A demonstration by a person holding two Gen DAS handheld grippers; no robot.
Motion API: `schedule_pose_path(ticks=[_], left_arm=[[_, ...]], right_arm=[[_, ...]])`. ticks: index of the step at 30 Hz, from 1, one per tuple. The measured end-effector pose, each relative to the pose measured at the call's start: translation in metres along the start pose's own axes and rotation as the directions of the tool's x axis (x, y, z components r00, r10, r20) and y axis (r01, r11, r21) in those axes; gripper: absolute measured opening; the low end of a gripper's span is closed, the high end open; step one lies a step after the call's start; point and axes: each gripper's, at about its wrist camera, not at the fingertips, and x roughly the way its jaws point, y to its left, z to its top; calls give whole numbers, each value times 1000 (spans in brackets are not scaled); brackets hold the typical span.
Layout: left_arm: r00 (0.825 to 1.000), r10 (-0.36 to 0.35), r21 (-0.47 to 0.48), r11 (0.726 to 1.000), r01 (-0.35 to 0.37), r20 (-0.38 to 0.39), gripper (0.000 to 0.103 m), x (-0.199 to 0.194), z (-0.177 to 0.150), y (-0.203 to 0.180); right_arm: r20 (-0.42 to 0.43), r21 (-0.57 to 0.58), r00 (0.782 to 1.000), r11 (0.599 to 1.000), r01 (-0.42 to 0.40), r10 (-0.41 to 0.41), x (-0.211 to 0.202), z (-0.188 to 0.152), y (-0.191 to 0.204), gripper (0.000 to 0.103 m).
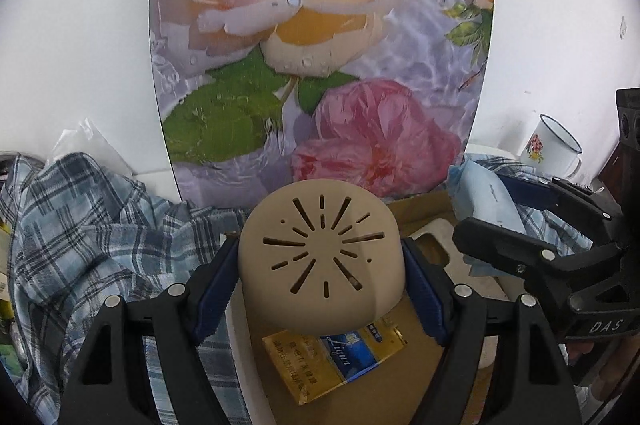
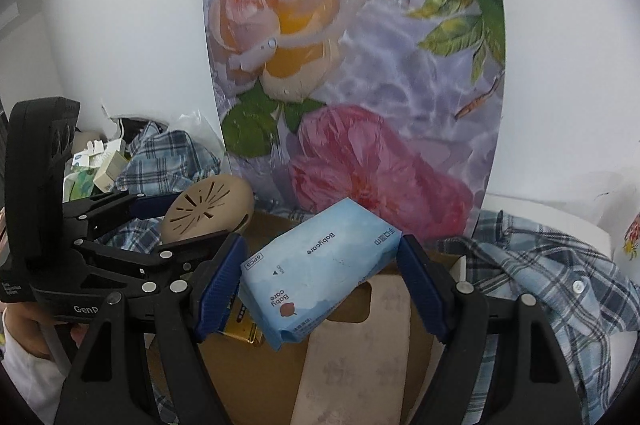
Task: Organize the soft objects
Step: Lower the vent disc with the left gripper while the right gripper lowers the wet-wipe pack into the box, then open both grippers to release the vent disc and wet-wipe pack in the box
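A beige foam shoe [image 1: 320, 257] with slit vents sits between the blue pads of my left gripper [image 1: 322, 277], which is shut on its sides; the same beige shoe [image 2: 208, 211] and left gripper [image 2: 188, 225] show at the left of the right wrist view. My right gripper [image 2: 320, 285] is shut on a light blue Babycare wipes pack [image 2: 316, 265], held tilted over a brown cardboard box [image 2: 360, 365]. From the left wrist view the wipes pack [image 1: 484, 197] and right gripper [image 1: 516, 221] appear at the right. A yellow-and-blue carton [image 1: 340, 361] lies in the box under the shoe.
A blue plaid shirt [image 1: 88, 245] is bunched left of the box, and more plaid cloth [image 2: 552, 281] lies to its right. A flower-print board [image 1: 320, 45] leans on the white wall behind. A white enamel mug [image 1: 552, 149] stands far right. Small boxes [image 2: 100, 165] are piled far left.
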Motion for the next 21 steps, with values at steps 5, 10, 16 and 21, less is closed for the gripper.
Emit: schedule_pose_path(ticks=[5,10,16,21], left_arm=[[1000,2,-6,1000,-2,-24,80,9,0,2],[999,10,-4,1000,-10,-39,80,12,2,0],[999,23,8,1000,-22,-46,81,16,1,0],[999,35,-2,999,-35,-40,103,18,2,3]], right_arm=[[-27,3,1000,1000,-3,3,10,-4,0,76],[-43,11,999,1000,-2,3,14,-6,-1,76],[-62,35,998,999,2,0,18,-7,-5,78],[-67,67,998,998,19,-15,16,-8,-12,102]])
